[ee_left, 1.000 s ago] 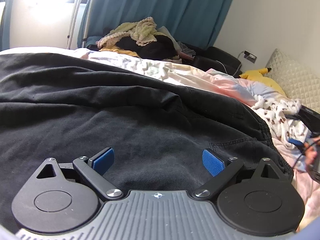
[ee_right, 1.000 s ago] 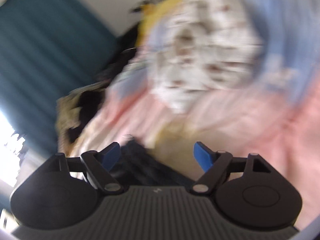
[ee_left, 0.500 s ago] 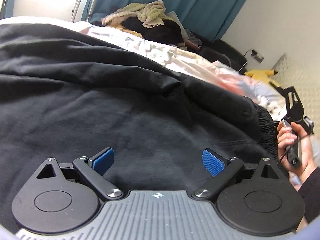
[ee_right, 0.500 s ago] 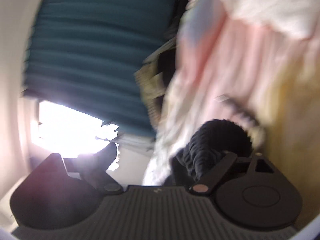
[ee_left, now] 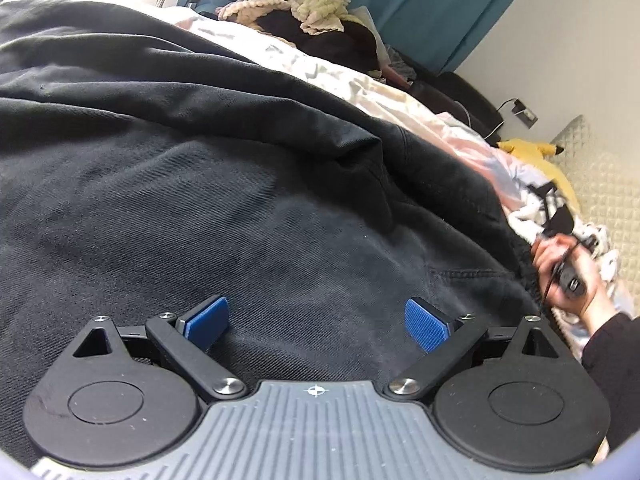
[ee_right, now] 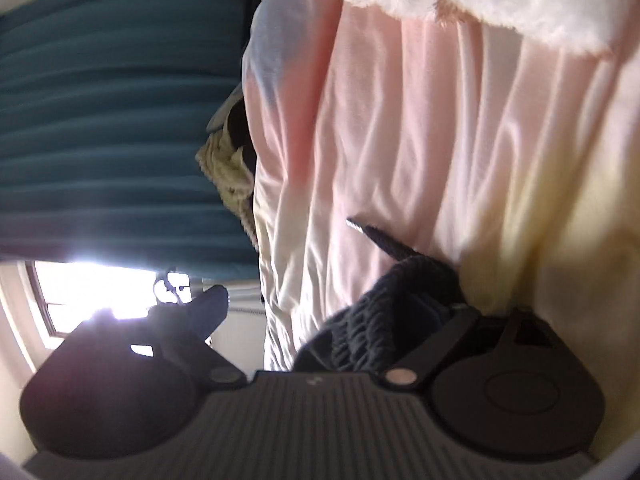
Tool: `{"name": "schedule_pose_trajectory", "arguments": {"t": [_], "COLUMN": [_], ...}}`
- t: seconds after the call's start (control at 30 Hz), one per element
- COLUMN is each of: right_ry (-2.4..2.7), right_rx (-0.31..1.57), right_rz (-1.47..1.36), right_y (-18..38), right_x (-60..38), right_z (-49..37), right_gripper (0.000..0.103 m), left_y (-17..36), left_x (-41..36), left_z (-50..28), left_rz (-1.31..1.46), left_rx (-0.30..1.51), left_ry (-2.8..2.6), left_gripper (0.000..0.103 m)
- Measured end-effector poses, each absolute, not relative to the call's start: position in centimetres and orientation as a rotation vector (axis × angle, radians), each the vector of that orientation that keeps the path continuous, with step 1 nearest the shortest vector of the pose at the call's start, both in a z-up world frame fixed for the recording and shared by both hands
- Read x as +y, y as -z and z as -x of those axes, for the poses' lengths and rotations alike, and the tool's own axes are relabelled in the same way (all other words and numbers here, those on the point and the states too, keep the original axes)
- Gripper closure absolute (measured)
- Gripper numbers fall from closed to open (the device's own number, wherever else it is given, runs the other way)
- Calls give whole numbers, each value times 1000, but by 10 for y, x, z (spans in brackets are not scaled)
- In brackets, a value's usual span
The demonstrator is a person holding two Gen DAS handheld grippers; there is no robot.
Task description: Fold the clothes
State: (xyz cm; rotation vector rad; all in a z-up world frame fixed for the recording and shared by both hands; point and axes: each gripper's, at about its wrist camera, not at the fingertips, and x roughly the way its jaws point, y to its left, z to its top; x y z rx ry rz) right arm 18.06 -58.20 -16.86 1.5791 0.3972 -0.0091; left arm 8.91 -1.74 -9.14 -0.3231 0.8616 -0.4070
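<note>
A large black garment [ee_left: 200, 160] lies spread and creased over the bed and fills the left wrist view. My left gripper [ee_left: 316, 316] hovers low over it, open, its blue pads [ee_left: 208, 318] wide apart with only flat cloth below them. At the garment's right edge a person's hand [ee_left: 560, 272] holds the other gripper. In the right wrist view my right gripper [ee_right: 332, 304] is rolled on its side and open wide. The garment's ribbed black band [ee_right: 392, 312] bunches between the jaws and hides the right finger. A drawstring end [ee_right: 372, 232] pokes out.
Pink and cream bedding [ee_right: 400, 120] lies under the garment, with a fluffy white blanket [ee_right: 500, 0] beyond. A pile of clothes [ee_left: 312, 12] sits at the far end before a teal curtain [ee_right: 100, 120]. A yellow plush [ee_left: 532, 148] and a quilted headboard [ee_left: 600, 184] are at the right.
The left view has sunk closer to the black cloth. The hand with the right gripper has come down to the garment's right edge; that gripper rolled over and the ribbed band now lies between its jaws.
</note>
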Motion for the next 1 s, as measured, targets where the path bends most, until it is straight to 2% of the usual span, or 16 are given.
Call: {"name": "schedule_pose_trajectory", "arguments": {"t": [0.1,0.17,0.27,0.3,0.4,0.5,0.6,0.67,0.77,1.0], "right_ry": [-109,-239,-458,-463,-323,-48,96,129,213,203], "right_rx": [242,72,-194,-218,-149,92,221,234,221,301], "right_rz": [-1545,-1504,-1343,-1285,-1224,-1290,-1276,-1195,-981,-736], "right_y": [149,125,82,72,73,119,154,150,126,92], "right_x": [-581,-582,-576,-575,-577,-593,-602,-605,-592,-520], "right_z": [-183,-178,-163,-159,-159,-168,-164,-159,-149,-109], "right_gripper": [13,13,14,14,13,9,10,9,0,0], "left_y": [92,92,91,91,90,89,88,87,86,79], "left_x": [-16,-15,-12,-12,-12,-13,-15,-17,-19,-11], "left_z": [-90,-90,-90,-90,-88,-88,-88,-88,-88,-80], "left_rz": [333,349,375,378,374,367,347,328,290,271], "left_rx": [856,853,849,849,847,839,821,806,792,750], "left_ry": [403,402,406,408,415,417,408,395,387,370], "left_gripper": [7,7,7,7,7,7,7,7,7,7]}}
